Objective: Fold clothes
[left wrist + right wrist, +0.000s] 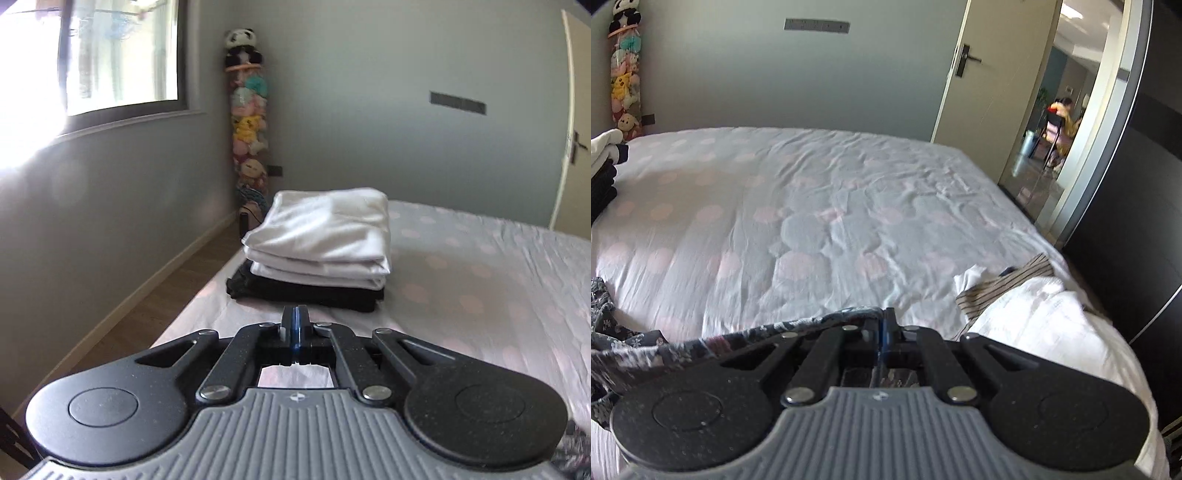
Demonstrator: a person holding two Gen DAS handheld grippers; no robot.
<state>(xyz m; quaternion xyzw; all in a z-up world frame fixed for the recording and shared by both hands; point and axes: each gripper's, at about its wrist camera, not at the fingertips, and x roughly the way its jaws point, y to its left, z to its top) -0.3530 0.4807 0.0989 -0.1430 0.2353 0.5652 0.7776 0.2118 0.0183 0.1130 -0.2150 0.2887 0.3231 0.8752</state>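
Claws were both closed in your hands: the left claw [294,314] had its two fingers pressed together, and whether any cloth sat between them could not be told, while the right claw [886,318] was clamped on the edge of a dark patterned garment [646,343] that hung to the left, above the bed [798,206]. Ahead of your left claw a stack of folded clothes [317,240] lay on the bed near its edge, white pieces on top of black ones. Near your right claw lay a white garment [1045,317] and a striped garment [1004,284], not folded.
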